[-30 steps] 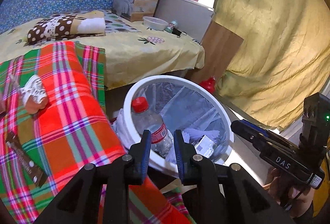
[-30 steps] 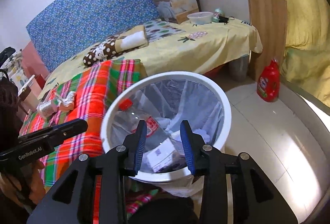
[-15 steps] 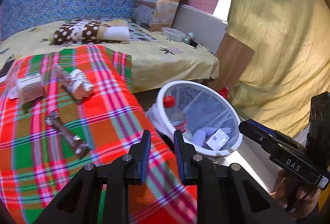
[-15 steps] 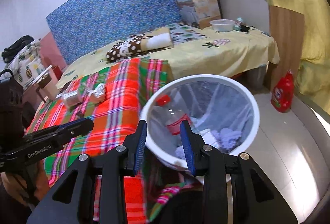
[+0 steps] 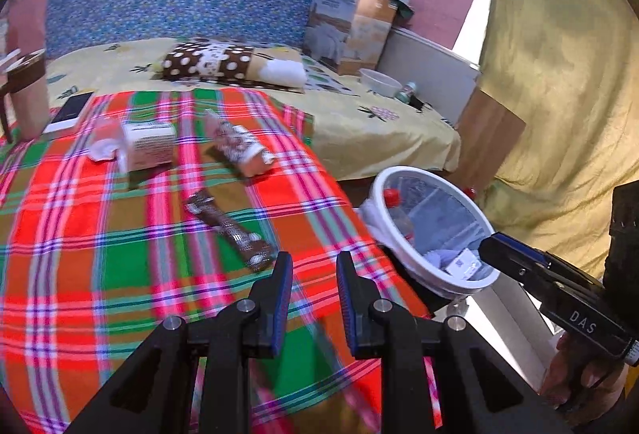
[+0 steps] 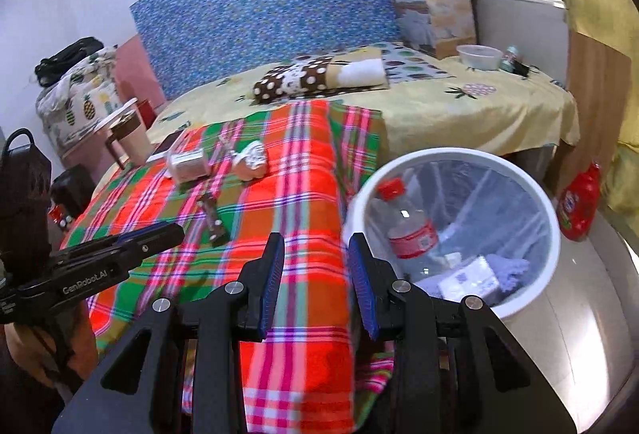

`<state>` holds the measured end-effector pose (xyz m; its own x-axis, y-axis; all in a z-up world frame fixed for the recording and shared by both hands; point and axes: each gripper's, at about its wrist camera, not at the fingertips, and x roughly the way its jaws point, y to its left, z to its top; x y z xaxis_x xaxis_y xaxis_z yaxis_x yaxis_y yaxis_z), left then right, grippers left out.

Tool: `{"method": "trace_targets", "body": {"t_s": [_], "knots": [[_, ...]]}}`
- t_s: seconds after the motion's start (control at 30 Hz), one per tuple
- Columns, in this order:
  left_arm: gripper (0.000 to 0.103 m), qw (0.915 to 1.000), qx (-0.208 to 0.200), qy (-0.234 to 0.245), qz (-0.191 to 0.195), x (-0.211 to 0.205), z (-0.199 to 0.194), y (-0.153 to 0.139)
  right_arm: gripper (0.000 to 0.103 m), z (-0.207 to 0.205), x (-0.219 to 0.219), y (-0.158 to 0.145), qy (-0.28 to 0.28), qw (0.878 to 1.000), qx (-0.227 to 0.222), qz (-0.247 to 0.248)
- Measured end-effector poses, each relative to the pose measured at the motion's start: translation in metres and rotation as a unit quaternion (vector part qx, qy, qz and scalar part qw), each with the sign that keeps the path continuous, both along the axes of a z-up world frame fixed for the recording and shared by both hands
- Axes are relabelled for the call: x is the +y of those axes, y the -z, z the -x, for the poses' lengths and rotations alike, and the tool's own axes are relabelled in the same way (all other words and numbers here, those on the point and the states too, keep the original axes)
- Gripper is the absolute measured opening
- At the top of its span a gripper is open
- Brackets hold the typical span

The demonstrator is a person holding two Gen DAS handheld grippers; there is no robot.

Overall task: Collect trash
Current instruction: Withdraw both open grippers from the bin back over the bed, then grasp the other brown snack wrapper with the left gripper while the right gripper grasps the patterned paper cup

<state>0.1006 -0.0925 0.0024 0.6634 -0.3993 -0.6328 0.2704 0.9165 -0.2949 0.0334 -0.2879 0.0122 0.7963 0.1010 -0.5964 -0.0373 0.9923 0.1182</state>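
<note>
left gripper jaws apart, empty, over plaid blanket | right gripper jaws apart, empty, at blanket edge beside white bin | brown wrapper just ahead of left gripper (blurry) | bottle lies in bin

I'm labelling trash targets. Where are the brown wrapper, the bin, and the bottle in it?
brown wrapper (image 5: 227, 230): left wrist view, middle of the strip on the plaid blanket.
bin (image 6: 553, 234): right wrist view, white rim on the right.
bottle (image 6: 411, 234): right wrist view, red label, inside the bin.
</note>
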Motion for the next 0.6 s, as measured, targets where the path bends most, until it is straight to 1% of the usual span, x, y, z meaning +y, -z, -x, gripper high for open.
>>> {"method": "trace_targets", "body": {"t_s": [0.27, 0.47, 0.6], "knots": [[0.022, 0.9992, 0.006, -0.038, 0.003, 0.034, 0.004, 0.002, 0.036, -0.005, 0.018, -0.001, -0.022, 1.0, 0.0, 0.002], [0.022, 0.9985, 0.018, -0.05, 0.008, 0.037, -0.005, 0.006, 0.036, -0.008, 0.021, -0.001, -0.025, 1.0, 0.001, 0.005], [0.022, 0.9976, 0.033, -0.059, 0.013, 0.034, -0.018, 0.013, 0.036, -0.012, 0.023, -0.001, -0.028, 1.0, 0.001, 0.008]]}}
